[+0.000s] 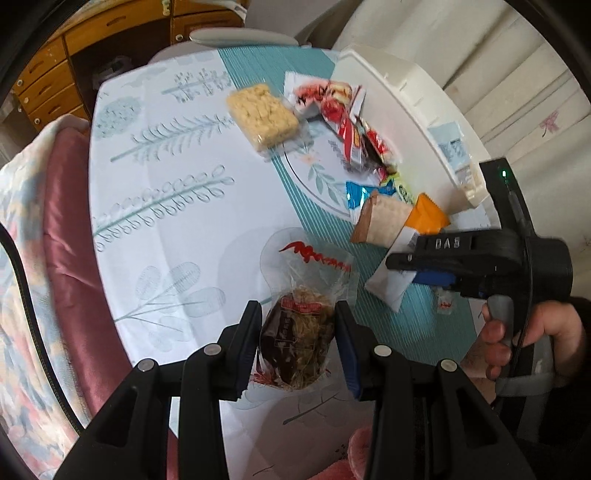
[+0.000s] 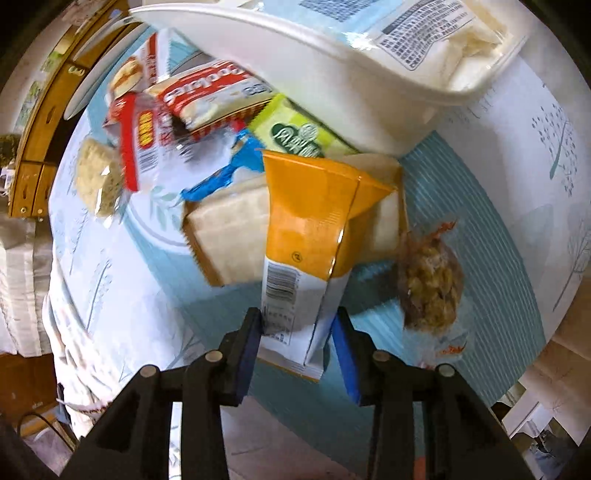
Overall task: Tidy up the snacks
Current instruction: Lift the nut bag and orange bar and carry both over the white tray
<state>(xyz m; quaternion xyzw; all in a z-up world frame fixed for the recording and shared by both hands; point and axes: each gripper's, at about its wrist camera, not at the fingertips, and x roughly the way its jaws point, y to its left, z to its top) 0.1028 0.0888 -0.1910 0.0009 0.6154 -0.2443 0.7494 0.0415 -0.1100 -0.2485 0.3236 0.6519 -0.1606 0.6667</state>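
Note:
My left gripper (image 1: 297,317) is shut on a clear bag of dark shredded snack (image 1: 299,332) with a red logo, held just over the tablecloth. My right gripper (image 2: 297,321) is shut on the white end of an orange-and-white snack packet (image 2: 310,236); it also shows in the left wrist view (image 1: 413,229), with the right gripper (image 1: 410,264) at the right. A white bin (image 1: 399,96) stands behind the snack pile and holds a white packet (image 2: 417,33). A pale sandwich-bread pack (image 2: 229,236) lies under the orange packet.
Loose snacks lie on the table: a yellow puffed-rice block (image 1: 260,114), red-and-white packets (image 1: 332,103), a blue wrapper (image 1: 356,194), a green packet (image 2: 295,133) and a clear bag of yellowish pieces (image 2: 432,284). A pink cushioned seat (image 1: 62,229) borders the table's left edge.

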